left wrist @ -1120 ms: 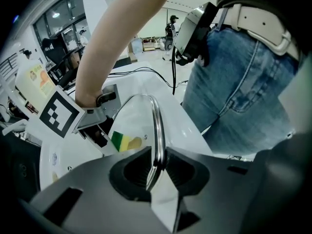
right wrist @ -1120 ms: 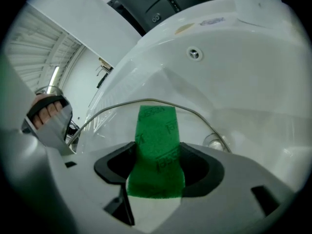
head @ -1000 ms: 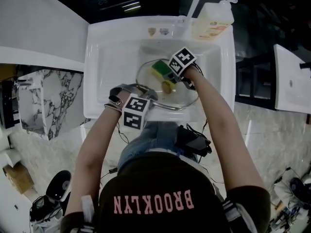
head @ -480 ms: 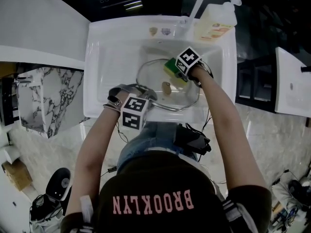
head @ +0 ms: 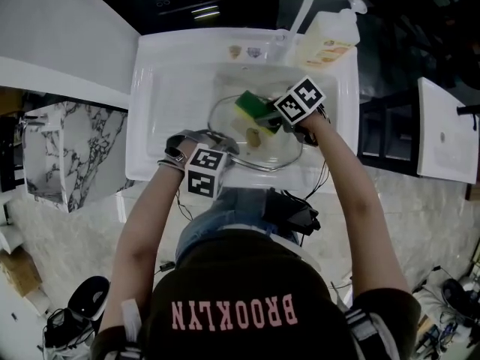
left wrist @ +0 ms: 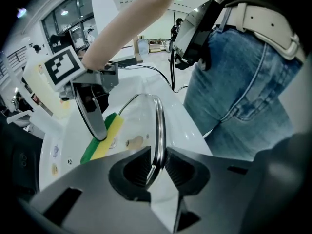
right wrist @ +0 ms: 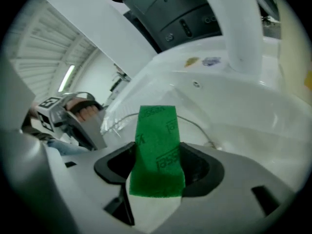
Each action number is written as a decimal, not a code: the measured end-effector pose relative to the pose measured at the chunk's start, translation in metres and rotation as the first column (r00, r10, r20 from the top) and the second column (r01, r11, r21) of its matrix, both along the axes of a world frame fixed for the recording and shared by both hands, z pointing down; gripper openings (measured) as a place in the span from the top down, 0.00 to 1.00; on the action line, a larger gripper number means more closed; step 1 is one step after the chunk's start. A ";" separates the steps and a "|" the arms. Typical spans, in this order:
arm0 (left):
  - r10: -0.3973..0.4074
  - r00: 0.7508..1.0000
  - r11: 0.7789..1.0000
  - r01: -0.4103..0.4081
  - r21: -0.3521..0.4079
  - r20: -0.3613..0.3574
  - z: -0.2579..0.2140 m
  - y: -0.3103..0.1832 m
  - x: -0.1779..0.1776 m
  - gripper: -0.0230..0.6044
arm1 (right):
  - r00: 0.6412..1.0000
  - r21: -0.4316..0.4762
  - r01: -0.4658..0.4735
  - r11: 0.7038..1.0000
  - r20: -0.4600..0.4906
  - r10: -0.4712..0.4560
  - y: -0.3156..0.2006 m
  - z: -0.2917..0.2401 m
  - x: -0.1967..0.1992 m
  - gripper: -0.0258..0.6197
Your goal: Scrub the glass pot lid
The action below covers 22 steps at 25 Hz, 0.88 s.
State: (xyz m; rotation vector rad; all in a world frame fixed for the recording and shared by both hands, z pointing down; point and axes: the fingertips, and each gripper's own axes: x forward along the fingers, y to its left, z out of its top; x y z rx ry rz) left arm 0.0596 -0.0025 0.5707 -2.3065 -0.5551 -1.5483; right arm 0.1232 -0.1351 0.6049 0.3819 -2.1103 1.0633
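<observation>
The glass pot lid (head: 279,150) stands tilted in the white sink (head: 150,111), its metal rim (left wrist: 158,126) pinched between the jaws of my left gripper (left wrist: 155,167), which is shut on it at the lid's near left edge (head: 225,150). My right gripper (right wrist: 158,168) is shut on a green and yellow sponge (right wrist: 158,140). In the head view the sponge (head: 252,106) presses on the lid's far side, just beyond the lid's knob (head: 253,136). The left gripper view shows the sponge (left wrist: 103,136) under the right gripper's fingers (left wrist: 93,117).
A soap bottle (head: 328,34) stands at the sink's back right corner beside the white faucet (head: 304,4). A marble counter (head: 71,152) lies to the left. The person's jeans (left wrist: 243,82) are close against the sink's front edge.
The right gripper has slid the sponge over the lid, to the right and then back left. The left gripper has kept its hold on the rim in the same place.
</observation>
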 end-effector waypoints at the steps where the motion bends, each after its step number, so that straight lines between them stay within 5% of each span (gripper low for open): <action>1: -0.002 1.000 1.000 0.002 0.002 -0.002 0.000 0.000 0.000 0.85 | 0.997 0.001 0.046 0.999 0.057 -0.046 0.008 -0.011 -0.011 0.54; 3: -0.002 1.000 1.000 0.002 0.006 -0.005 0.000 0.000 0.001 0.85 | 0.979 0.032 0.169 0.985 0.110 -0.171 0.025 -0.024 -0.031 0.54; 6: -0.003 1.000 1.000 0.003 0.008 -0.005 0.001 0.001 0.001 0.85 | 0.951 0.073 0.297 0.952 0.069 -0.302 0.037 -0.018 -0.049 0.54; 22: -0.005 1.000 1.000 0.005 0.004 -0.007 0.003 0.005 0.005 0.85 | 0.961 -0.010 0.277 0.961 0.029 -0.276 0.025 0.021 -0.073 0.54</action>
